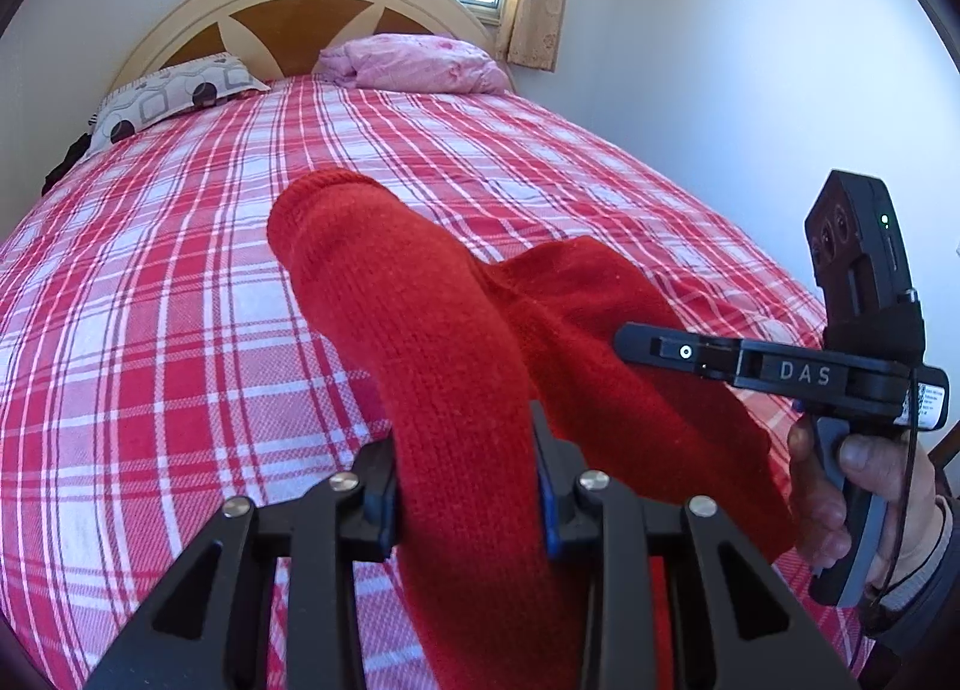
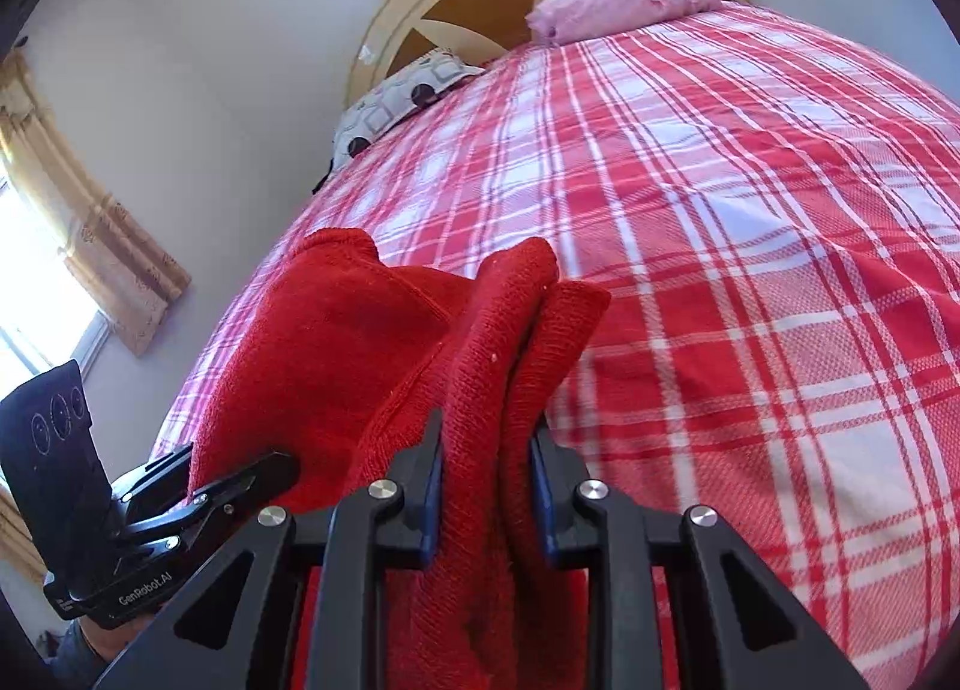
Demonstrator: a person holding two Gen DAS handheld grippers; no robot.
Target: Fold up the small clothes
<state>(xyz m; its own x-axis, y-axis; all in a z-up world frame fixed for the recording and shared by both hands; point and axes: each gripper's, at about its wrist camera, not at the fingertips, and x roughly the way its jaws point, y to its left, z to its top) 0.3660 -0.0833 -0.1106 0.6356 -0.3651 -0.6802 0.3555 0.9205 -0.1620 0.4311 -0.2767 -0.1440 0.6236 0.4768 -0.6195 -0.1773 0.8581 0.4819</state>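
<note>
A red knitted garment [image 1: 432, 342] hangs lifted above the plaid bedspread [image 1: 150, 300], held up by both grippers. In the left wrist view a long tubular part of it runs from the near edge away toward the headboard [image 1: 288, 12], its rounded end pointing far and slightly left. The left gripper [image 1: 468, 486] is clamped on this tube. The right gripper [image 2: 486, 486] is closed on bunched folds of the same knit, whose tips point toward the far side. A patterned pillow [image 1: 168, 96] and a pink pillow [image 1: 414, 63] lie at the bed's far end.
</note>
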